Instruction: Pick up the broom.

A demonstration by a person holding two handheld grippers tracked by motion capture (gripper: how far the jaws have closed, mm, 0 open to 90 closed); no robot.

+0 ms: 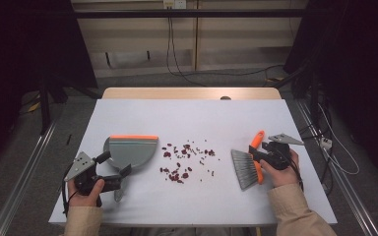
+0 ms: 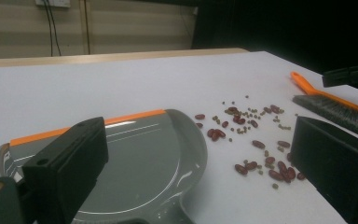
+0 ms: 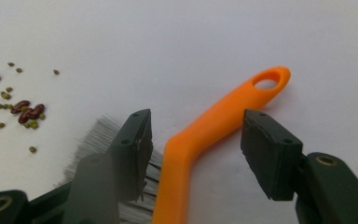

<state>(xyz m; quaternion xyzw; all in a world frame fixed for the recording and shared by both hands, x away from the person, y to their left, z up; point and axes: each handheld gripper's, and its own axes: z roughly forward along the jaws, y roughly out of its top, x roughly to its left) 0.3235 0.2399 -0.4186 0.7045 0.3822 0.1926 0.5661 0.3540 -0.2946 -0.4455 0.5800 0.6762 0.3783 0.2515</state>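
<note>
Right gripper [image 3: 193, 140] straddled the brush [image 3: 205, 135] handle, jaws spread, pads clear of it; left gripper [image 2: 196, 163] gaped over the dustpan [image 2: 135, 158], beans [image 1: 184, 160] between them.

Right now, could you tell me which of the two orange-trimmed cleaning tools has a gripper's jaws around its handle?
The brush: the right gripper straddles its orange handle, while the dustpan lies untouched beside the left gripper.
</note>
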